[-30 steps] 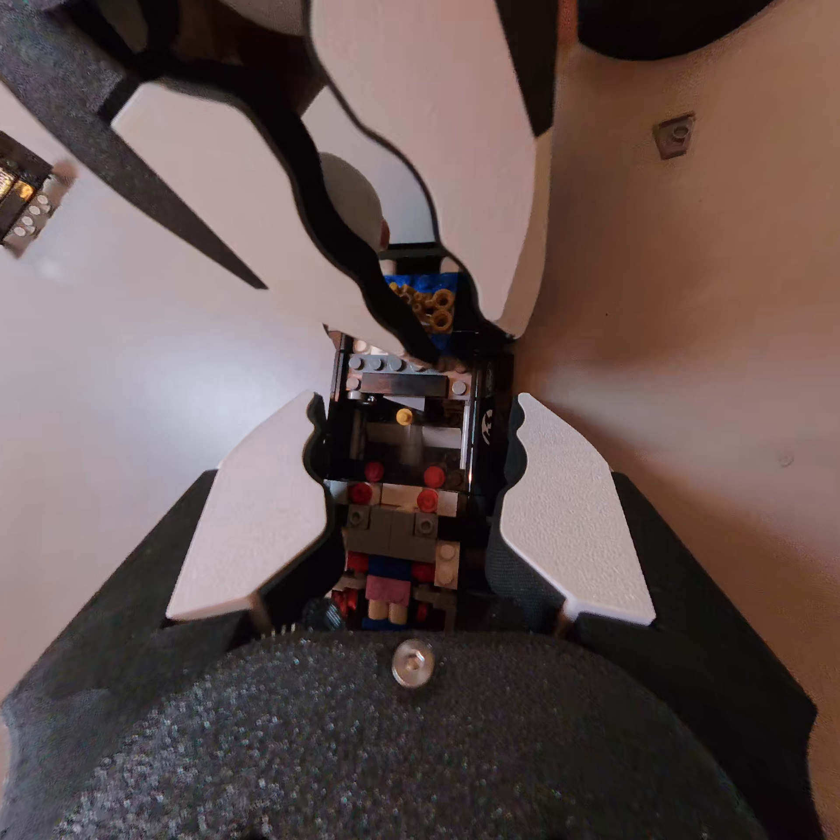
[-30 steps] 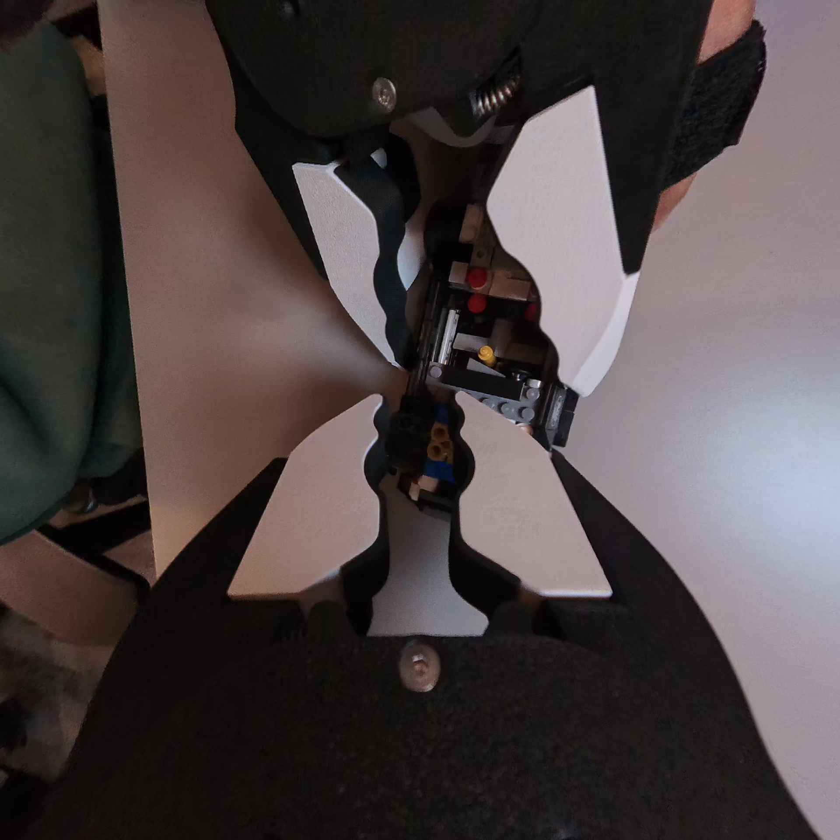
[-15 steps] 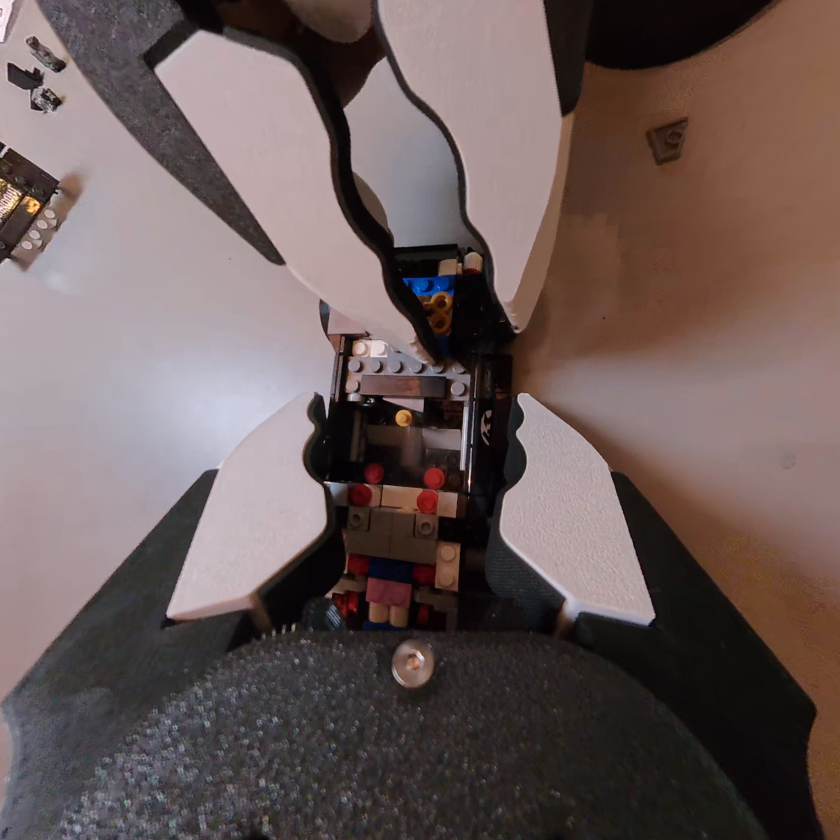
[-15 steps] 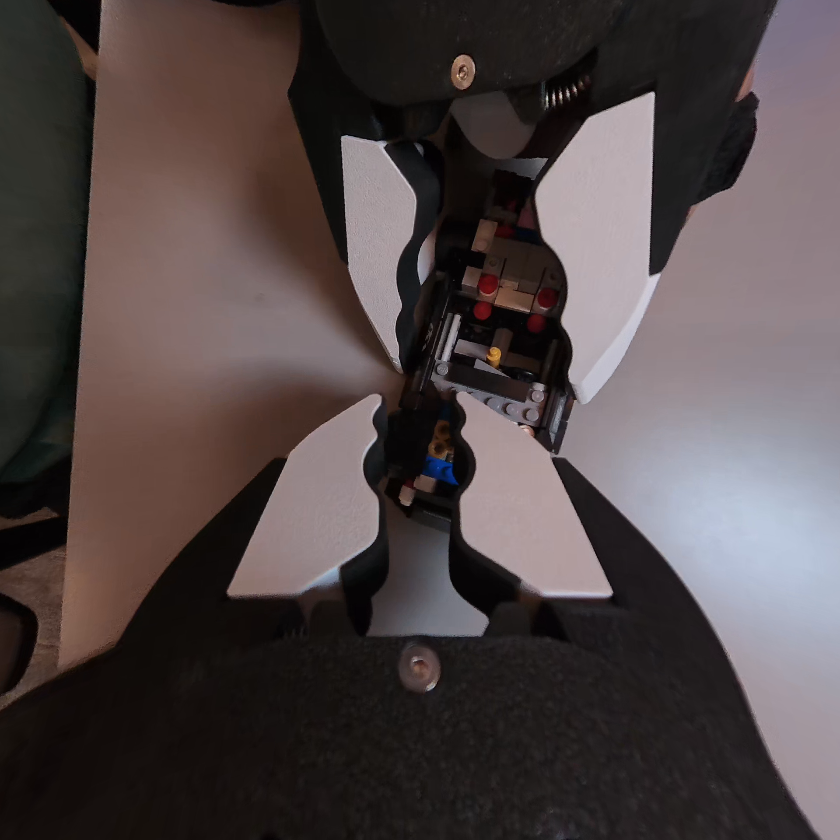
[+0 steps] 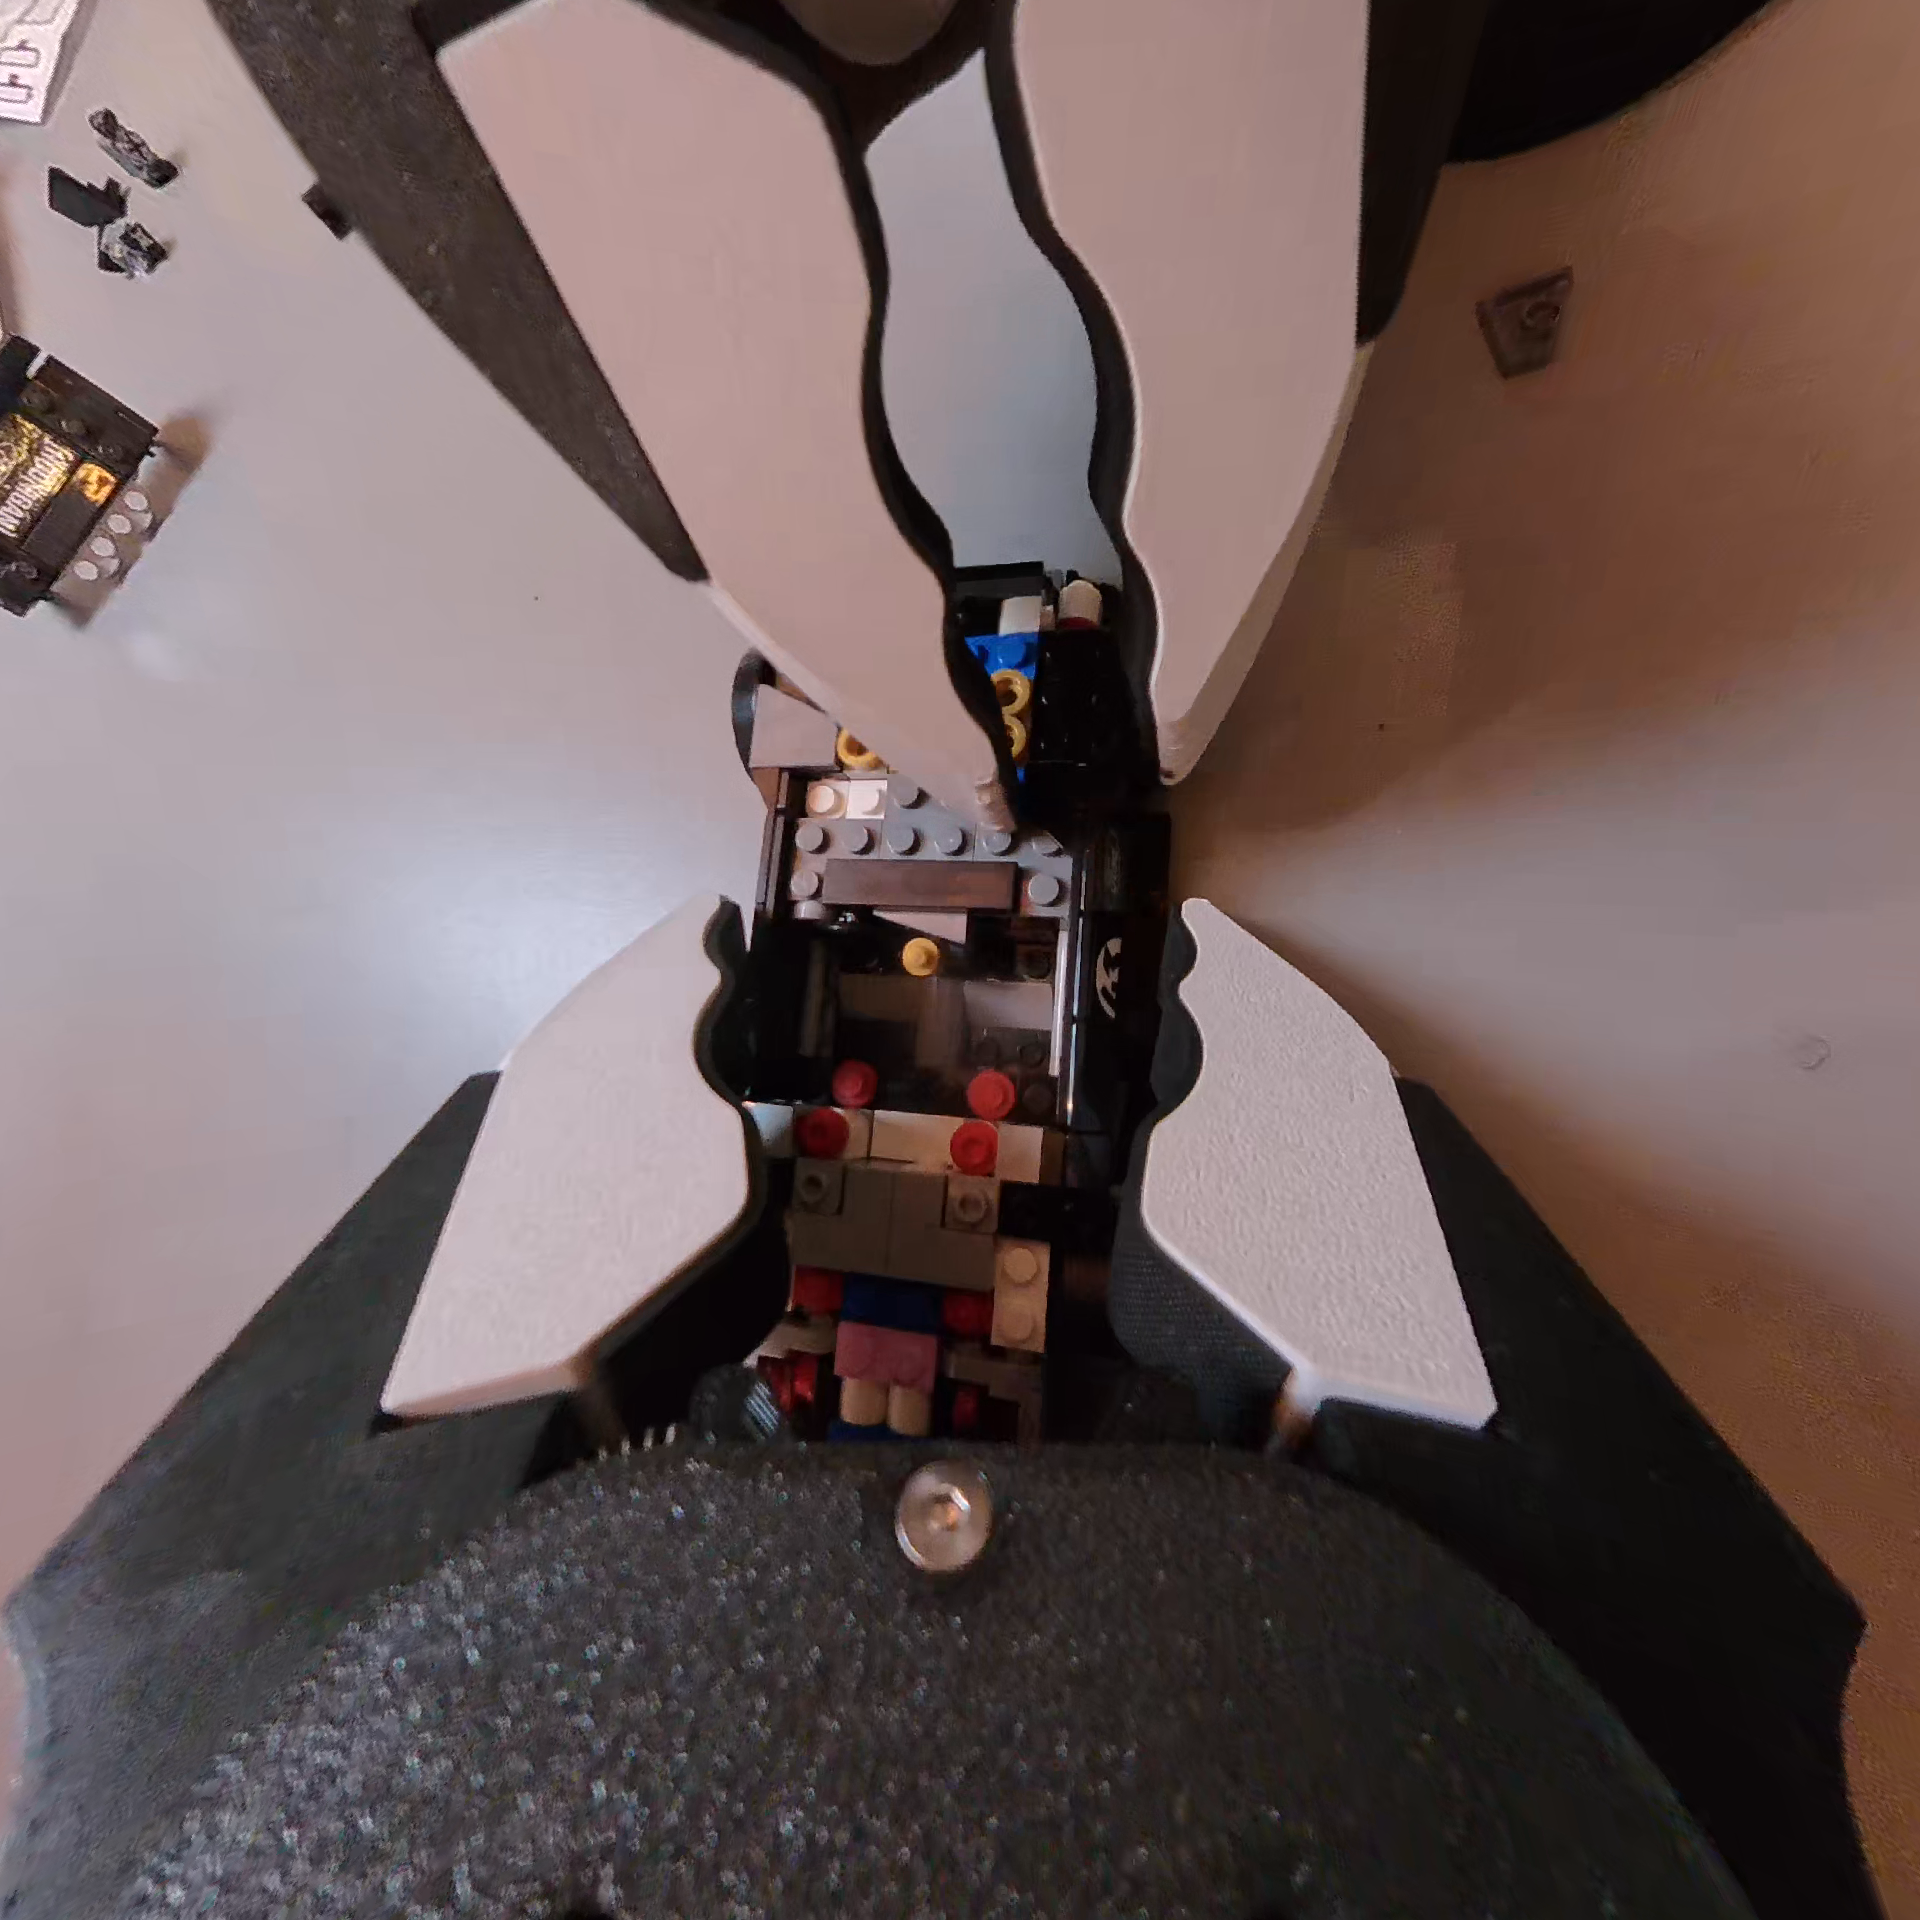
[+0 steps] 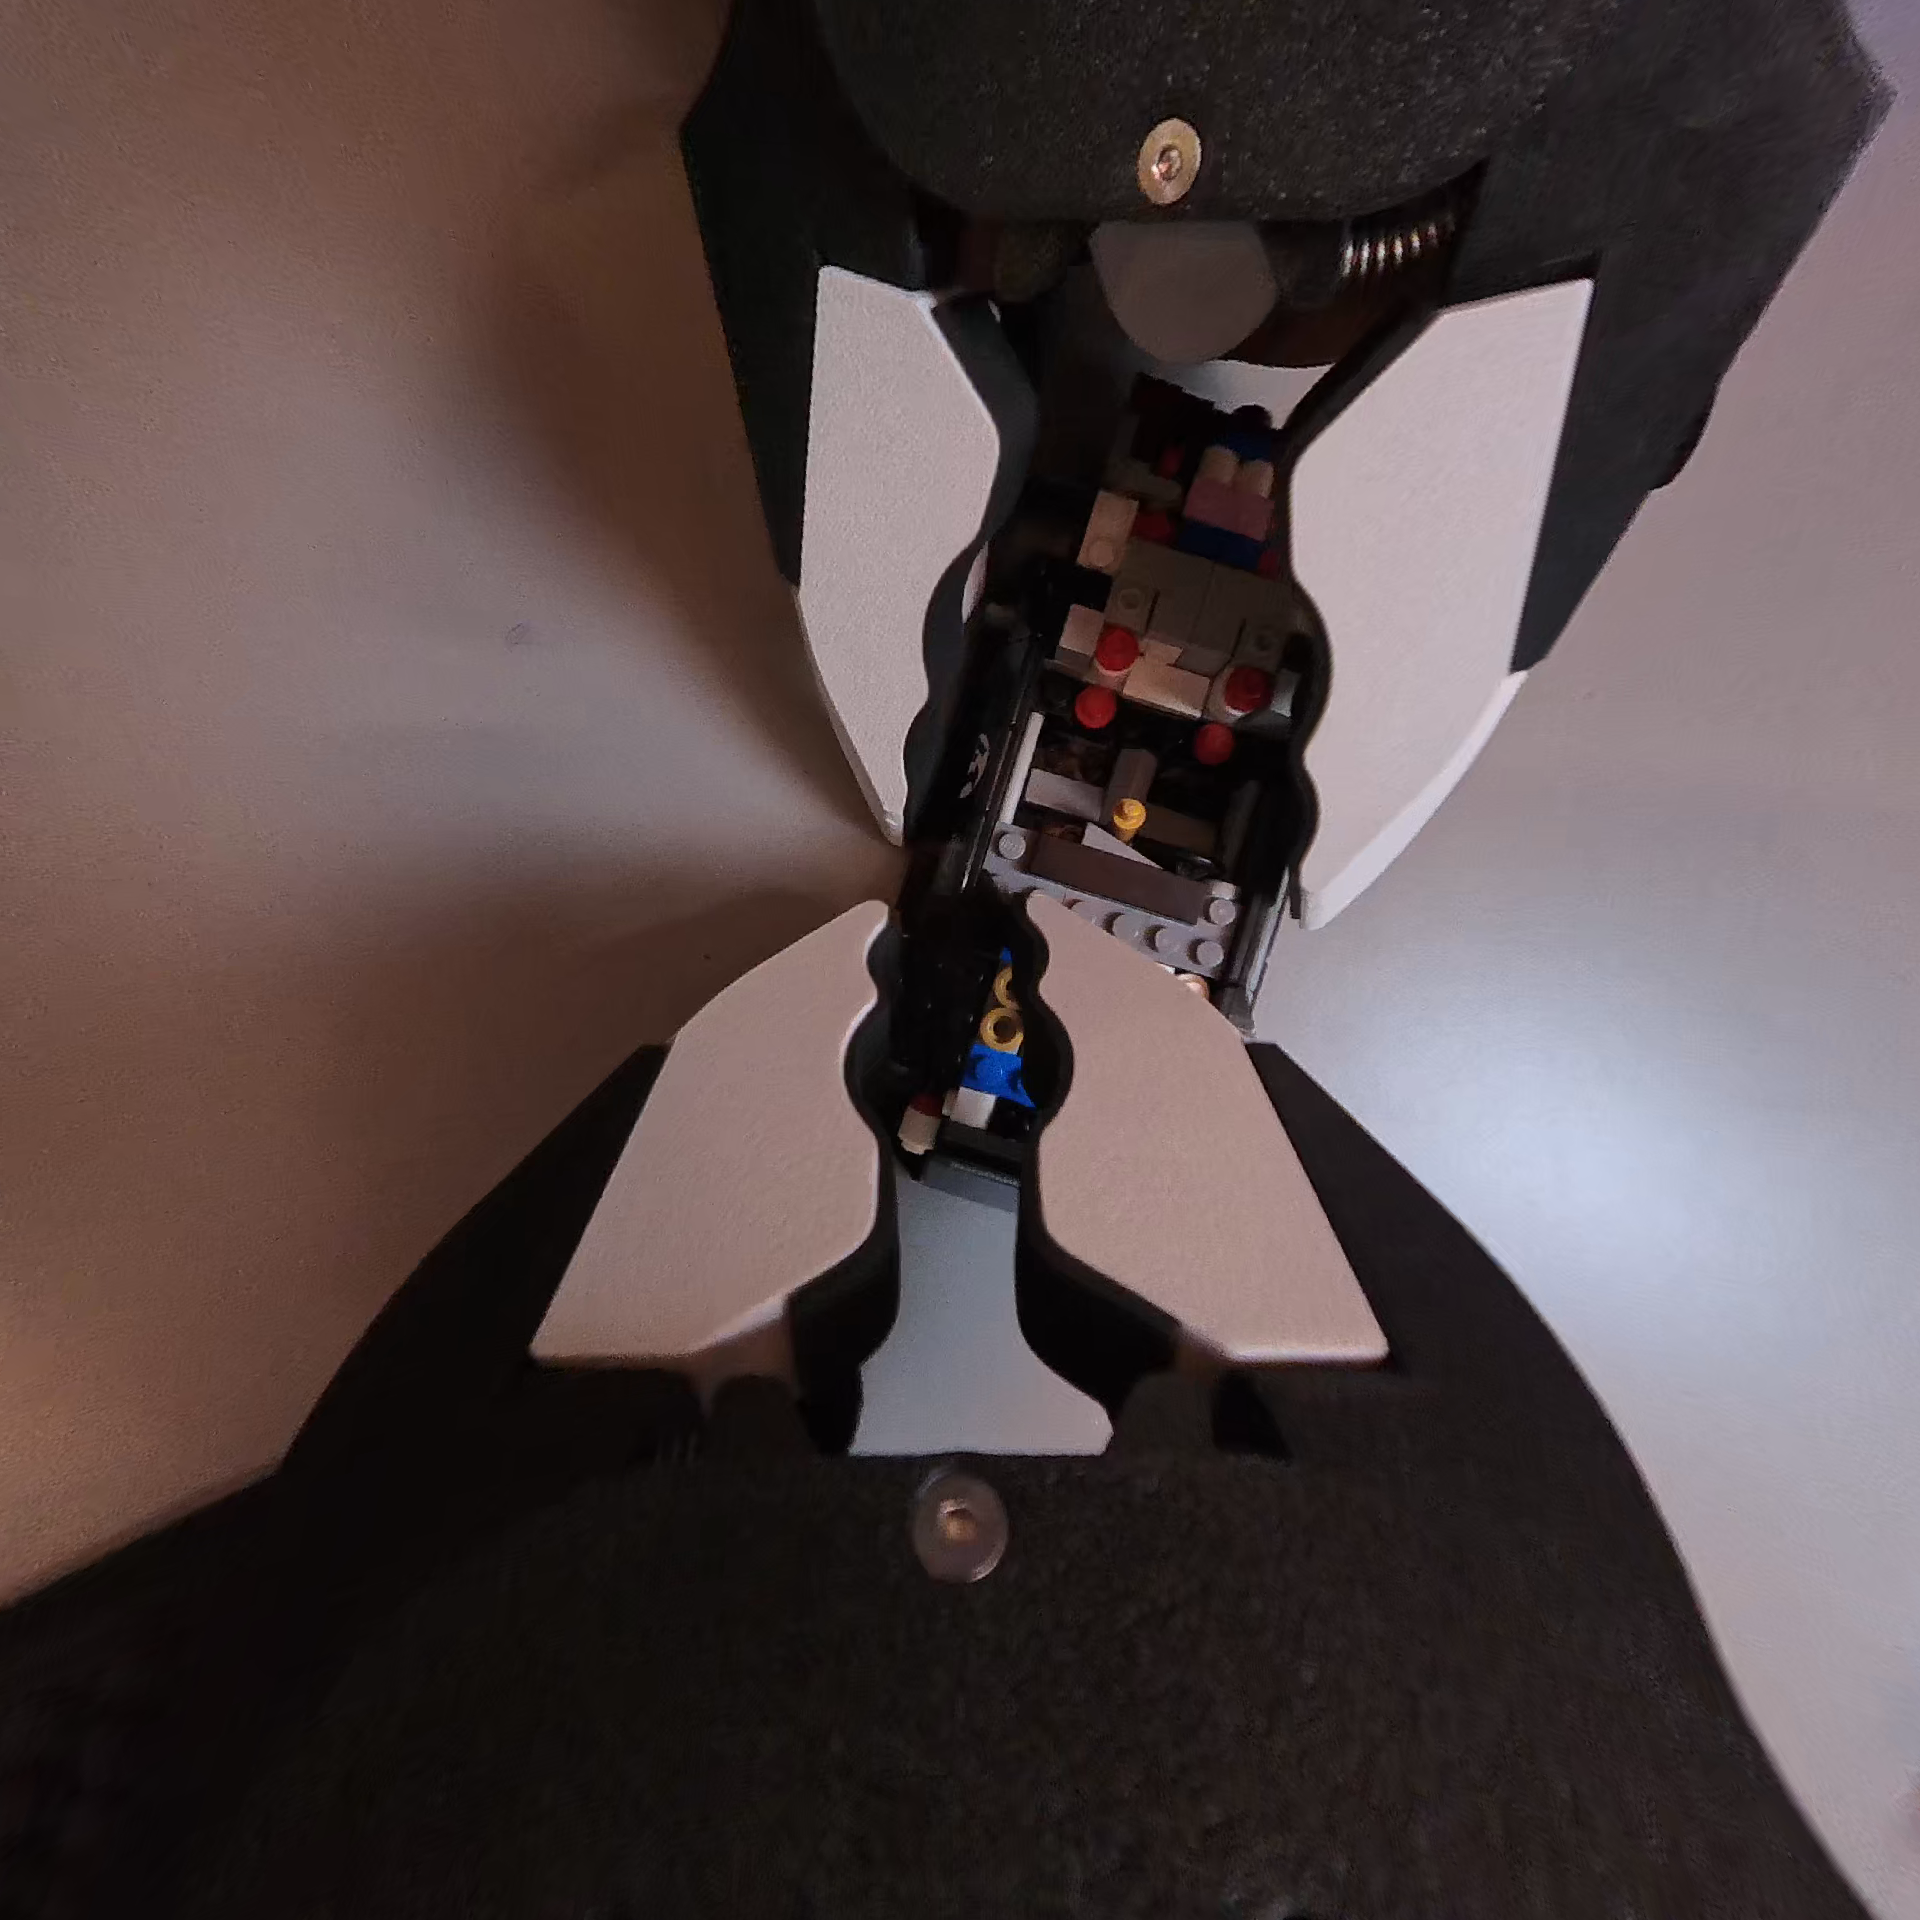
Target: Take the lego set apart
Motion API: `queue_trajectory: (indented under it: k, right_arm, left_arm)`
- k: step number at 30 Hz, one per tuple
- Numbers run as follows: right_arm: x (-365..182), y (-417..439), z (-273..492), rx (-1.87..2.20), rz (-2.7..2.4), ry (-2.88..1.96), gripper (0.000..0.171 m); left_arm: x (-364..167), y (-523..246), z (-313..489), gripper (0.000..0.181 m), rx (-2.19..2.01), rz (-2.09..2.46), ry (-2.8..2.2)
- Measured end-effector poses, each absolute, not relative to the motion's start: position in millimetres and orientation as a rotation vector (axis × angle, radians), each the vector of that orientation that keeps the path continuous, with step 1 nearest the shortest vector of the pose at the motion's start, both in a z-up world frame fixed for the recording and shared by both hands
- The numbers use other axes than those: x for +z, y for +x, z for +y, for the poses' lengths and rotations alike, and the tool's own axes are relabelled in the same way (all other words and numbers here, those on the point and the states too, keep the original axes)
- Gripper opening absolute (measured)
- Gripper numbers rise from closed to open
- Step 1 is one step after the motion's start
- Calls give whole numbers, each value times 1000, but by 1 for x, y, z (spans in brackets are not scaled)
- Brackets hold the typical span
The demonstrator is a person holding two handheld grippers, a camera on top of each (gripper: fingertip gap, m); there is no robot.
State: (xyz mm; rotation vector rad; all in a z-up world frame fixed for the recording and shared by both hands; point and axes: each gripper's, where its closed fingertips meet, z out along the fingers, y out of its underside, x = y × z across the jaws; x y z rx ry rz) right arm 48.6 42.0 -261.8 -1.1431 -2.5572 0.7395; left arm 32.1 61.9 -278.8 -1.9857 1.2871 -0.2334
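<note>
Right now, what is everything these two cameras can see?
Black lego vehicle with grey, red, blue and gold pieces: one, held between both tongs above the table.
Loose black-and-gold brick assembly: one, far left on the table.
Small dark loose pieces: about three, upper left on the table.
Small grey wedge piece: one, upper right on the table.
Pale table: one, beneath everything.
Left tongs: white fingers, shut on the vehicle's wider end.
Right tongs: white fingers, shut on its narrower end.
</note>
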Motion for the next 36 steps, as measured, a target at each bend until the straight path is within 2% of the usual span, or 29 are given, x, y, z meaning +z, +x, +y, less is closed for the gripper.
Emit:
queue_trajectory:
  k: [9, 15, 16, 17, 18, 20, 22, 23, 25, 29, 32, 36]
  right_arm:
    - [-261, 46, 43, 765, -2533, -1302, 15]
    - [-259, 45, 41, 938, -2479, -1413, 14]
    - [-257, 46, 39, 995, -2481, -1414, 11]
    - [-250, 49, 32, 1123, -2499, -1409, 0]
    - [-245, 54, 19, 1250, -2519, -1438, 0]
    - [-250, 61, 13, 1170, -2568, -1351, 0]
    - [-236, 54, 13, 1264, -2460, -1383, 0]
    - [-234, 52, 19, 1235, -2423, -1381, 0]
    - [-239, 49, 34, 1080, -2391, -1359, 15]
    - [-256, 49, 42, 886, -2447, -1304, 29]
    - [-260, 48, 41, 846, -2492, -1265, 30]
    - [-261, 48, 41, 778, -2538, -1178, 22]
  left_arm:
    - [-281, 30, 62, 77, -239, 1279, -2049]
    - [-281, 31, 62, 77, -244, 1291, -2039]
    - [-281, 31, 61, 77, -247, 1296, -2035]
    - [-281, 29, 63, 77, -234, 1275, -2046]
    - [-281, 29, 63, 77, -234, 1277, -2049]
    - [-281, 29, 62, 77, -243, 1287, -2041]
    - [-281, 29, 62, 77, -245, 1291, -2039]
    - [-281, 29, 62, 77, -245, 1291, -2040]
    - [-281, 29, 62, 77, -246, 1292, -2041]
    - [-281, 29, 62, 77, -249, 1295, -2036]
    - [-280, 29, 62, 76, -249, 1295, -2034]
    - [-281, 29, 62, 76, -248, 1293, -2039]
